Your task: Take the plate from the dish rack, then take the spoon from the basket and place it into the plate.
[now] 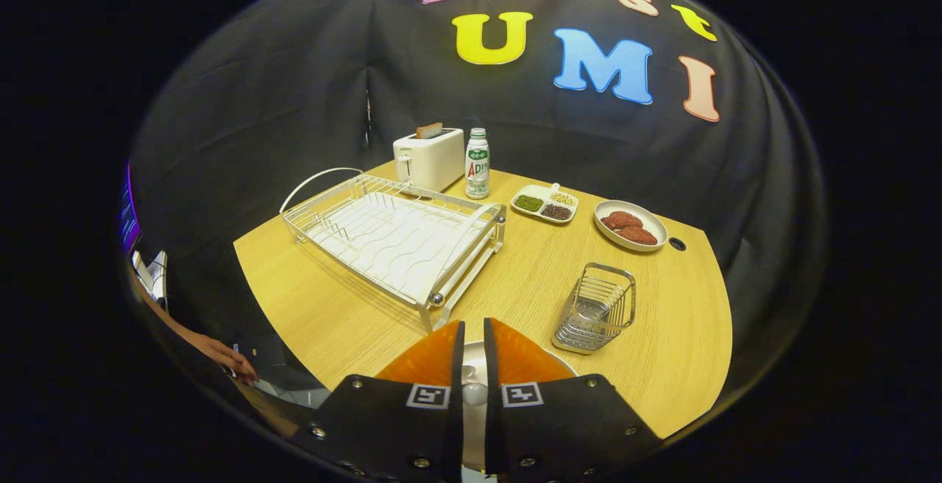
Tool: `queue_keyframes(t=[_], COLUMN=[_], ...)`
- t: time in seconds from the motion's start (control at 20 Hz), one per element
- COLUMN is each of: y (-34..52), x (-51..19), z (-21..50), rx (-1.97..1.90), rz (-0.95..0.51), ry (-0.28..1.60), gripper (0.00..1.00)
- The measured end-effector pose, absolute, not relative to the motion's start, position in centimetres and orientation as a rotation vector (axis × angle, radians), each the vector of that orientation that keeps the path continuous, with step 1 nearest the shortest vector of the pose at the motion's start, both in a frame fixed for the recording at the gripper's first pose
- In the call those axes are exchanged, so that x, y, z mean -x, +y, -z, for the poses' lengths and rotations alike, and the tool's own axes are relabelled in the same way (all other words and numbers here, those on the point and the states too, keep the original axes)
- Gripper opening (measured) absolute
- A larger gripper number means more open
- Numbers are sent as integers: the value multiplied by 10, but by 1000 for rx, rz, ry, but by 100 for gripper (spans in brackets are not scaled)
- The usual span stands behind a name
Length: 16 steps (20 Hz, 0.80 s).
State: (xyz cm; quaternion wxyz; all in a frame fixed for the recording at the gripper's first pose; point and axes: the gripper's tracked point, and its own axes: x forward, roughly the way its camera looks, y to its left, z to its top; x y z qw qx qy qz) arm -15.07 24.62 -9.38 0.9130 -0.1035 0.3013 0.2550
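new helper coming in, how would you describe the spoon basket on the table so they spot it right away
On the wooden table, look past the big white dish rack toward the near edge, just ahead of the gripper. The basket is the small upright silver wire cage with a loop handle, the only metal container standing alone there.

Gripper [475, 339] at bottom centre of the frame, orange fingers [430, 358] close together with only a narrow gap, tips pointing up-frame. Black finger mounts below carrying square markers. A person's hand [232, 361] low at lower left, fingers hanging loosely.
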Motion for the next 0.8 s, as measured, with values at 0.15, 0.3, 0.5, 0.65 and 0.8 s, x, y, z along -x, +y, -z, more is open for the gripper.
queue_keyframes(t=[0.15, 0.3, 0.5, 0.65, 0.8], y=[244, 239, 221, 202, 179], x=[148, 143, 130, 119, 106], z=[90, 88, 75, 53, 5], rx=[201, 191, 191, 179, 130], rz=[-522, -504, -455, -399, -322], ry=[611, 600, 555, 496, 369], gripper=[15, 15, 41, 52, 52])
